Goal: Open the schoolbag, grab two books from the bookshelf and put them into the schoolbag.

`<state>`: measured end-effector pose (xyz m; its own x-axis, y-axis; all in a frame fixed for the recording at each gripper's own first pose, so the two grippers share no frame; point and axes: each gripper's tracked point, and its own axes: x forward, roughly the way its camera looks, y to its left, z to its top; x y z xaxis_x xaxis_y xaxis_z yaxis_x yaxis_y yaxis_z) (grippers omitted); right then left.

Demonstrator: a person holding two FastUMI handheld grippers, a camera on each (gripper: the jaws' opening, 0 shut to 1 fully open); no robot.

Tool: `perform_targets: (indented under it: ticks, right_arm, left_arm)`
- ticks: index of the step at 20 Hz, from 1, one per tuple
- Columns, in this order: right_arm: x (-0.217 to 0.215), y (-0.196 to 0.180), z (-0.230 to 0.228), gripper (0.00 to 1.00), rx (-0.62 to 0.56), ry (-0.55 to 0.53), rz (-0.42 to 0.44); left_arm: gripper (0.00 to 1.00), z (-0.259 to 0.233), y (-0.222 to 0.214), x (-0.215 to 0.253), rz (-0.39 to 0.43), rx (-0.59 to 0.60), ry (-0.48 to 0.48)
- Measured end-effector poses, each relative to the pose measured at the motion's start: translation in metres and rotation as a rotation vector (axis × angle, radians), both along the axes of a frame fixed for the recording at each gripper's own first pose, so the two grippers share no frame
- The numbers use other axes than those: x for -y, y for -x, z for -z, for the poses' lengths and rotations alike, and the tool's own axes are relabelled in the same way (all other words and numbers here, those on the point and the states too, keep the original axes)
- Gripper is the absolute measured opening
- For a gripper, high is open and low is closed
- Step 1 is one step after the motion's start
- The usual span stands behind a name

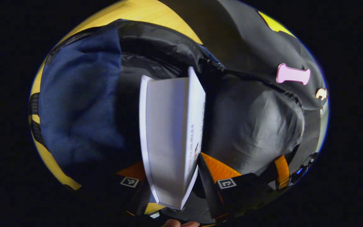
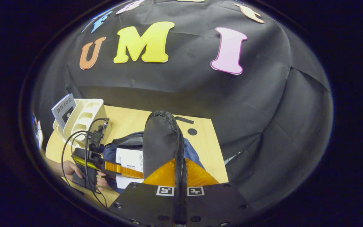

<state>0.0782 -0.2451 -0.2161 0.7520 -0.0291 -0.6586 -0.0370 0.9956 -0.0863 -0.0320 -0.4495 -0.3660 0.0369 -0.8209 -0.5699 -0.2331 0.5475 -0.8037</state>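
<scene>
In my left gripper view, my left tongs sit at the bottom middle, clamped on a white book: one orange finger presses its right cover and the other sits against its left cover. The book stands on edge in the centre of the frame, its far end inside the open mouth of the blue schoolbag, which fills the left and middle. The bag's grey lining shows behind the book, and its flap bulges to the right.

In my right gripper view, my right tongs are at the bottom middle, closed together on the zipper edge of the bag's flap, which they hold upright in the centre. To the lower left, my left tongs and the hand holding them reach in to the book at the bag. The cream bookshelf stands at the left on the wooden table, with another book in it.
</scene>
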Motion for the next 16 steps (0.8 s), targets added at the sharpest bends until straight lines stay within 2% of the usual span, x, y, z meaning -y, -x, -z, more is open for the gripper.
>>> perform_targets:
  ticks: [2,4,5,8,16]
  right_arm:
    - [-0.002,0.0,0.004,0.0,-0.004,-0.002,-0.002]
    - [-0.006,-0.001,0.007,0.0,-0.009,-0.012,-0.003]
    - [-0.007,-0.001,0.009,0.0,-0.012,-0.013,-0.004]
    - [-0.013,0.001,0.009,0.0,-0.014,-0.015,-0.011]
    - [-0.029,0.004,0.005,0.0,-0.003,0.013,-0.024]
  left_arm:
    - [0.9,0.002,0.008,-0.008,0.02,-0.048,-0.072]
    - [0.95,-0.003,0.008,-0.022,0.048,-0.035,-0.145]
    - [1.0,-0.006,0.009,-0.031,0.064,-0.024,-0.183]
    - [0.98,-0.022,0.017,-0.059,0.112,-0.015,-0.285]
    - [0.98,-0.089,-0.013,-0.148,0.219,0.287,-0.563]
